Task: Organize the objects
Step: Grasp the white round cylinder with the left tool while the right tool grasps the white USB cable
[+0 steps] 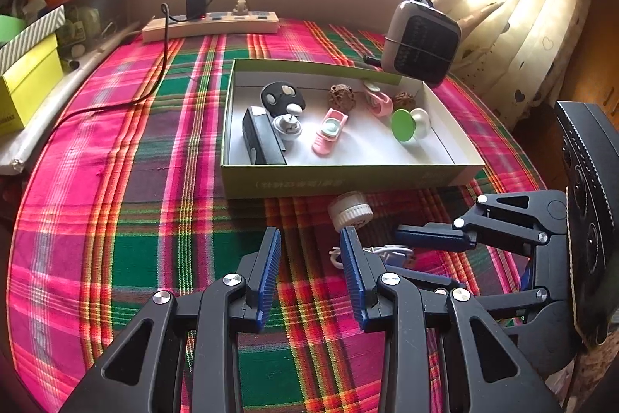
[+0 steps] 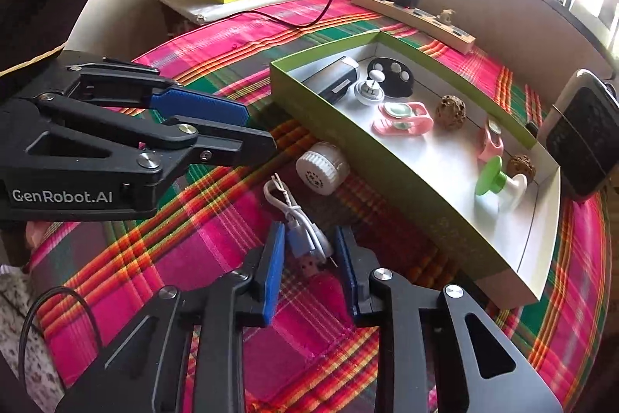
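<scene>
- The white cable (image 1: 390, 252) lies mostly hidden behind the left claw's finger (image 1: 354, 269).
- Print on the green box (image 1: 298, 184) is too blurred to read.

Surface (image 1: 127, 250) covered with pink-green plaid cloth. On it: shallow green box (image 1: 348, 177) near centre; white ribbed cap (image 1: 350, 211) on its side just beside box's front wall; coiled white cable (image 2: 300, 227) near cap; beige power strip (image 1: 211, 24) along far edge, black charger (image 1: 196, 2) plugged in; grey-black device (image 1: 421, 41) by box's far right corner.
</scene>
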`<state>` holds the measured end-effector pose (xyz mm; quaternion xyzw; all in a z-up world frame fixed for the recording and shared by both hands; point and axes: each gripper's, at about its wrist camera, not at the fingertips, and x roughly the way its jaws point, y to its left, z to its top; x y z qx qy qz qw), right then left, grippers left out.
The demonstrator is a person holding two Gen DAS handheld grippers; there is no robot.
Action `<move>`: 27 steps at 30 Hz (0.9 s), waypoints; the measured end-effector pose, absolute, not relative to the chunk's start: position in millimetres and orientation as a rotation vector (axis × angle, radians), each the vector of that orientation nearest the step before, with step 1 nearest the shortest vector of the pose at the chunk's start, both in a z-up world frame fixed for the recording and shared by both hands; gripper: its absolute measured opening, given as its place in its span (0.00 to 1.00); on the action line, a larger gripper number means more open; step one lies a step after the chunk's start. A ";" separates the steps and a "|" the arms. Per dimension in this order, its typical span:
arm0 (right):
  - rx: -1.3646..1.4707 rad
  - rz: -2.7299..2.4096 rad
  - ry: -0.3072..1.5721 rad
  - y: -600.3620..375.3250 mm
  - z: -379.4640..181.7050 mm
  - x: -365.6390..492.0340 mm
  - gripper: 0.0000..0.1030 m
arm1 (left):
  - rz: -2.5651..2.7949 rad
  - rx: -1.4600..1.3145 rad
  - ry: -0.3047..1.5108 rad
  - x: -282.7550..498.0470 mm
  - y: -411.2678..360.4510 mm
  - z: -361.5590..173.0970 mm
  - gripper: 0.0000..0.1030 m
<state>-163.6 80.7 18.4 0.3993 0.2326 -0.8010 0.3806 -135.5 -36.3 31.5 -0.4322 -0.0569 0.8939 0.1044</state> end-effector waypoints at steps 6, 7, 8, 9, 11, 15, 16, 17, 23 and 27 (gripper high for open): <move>1.017 -2.061 0.577 85.7 18.2 -160.6 0.26 | 2.630 -1.282 -0.166 -136.5 -34.0 31.0 0.29; 1.018 -2.066 0.577 86.8 18.1 -159.8 0.26 | 2.628 -1.284 -0.167 -137.0 -33.5 30.8 0.29; 1.018 -2.077 0.577 88.9 18.2 -158.9 0.26 | 2.625 -1.284 -0.169 -137.5 -32.6 30.7 0.29; 1.018 -2.085 0.576 90.6 18.2 -158.2 0.26 | 2.621 -1.284 -0.171 -138.1 -31.8 30.6 0.29; 1.024 -2.100 0.557 96.9 17.9 -157.3 0.26 | 2.613 -1.287 -0.167 -139.8 -28.8 30.4 0.29; 1.043 -2.139 0.522 112.2 18.3 -156.6 0.26 | 2.612 -1.294 -0.157 -145.7 -22.3 29.4 0.29; 1.039 -2.144 0.497 116.9 19.8 -156.0 0.26 | 2.609 -1.297 -0.156 -146.9 -21.1 29.0 0.29; 1.041 -2.156 0.494 119.5 20.7 -155.5 0.26 | 2.606 -1.302 -0.156 -148.2 -19.8 28.4 0.29; 1.061 -2.217 0.489 135.8 20.8 -155.9 0.26 | 2.597 -1.313 -0.139 -155.2 -10.4 26.6 0.30; 1.067 -2.261 0.442 148.7 23.8 -158.9 0.26 | 2.596 -1.322 -0.141 -159.5 -5.9 25.4 0.36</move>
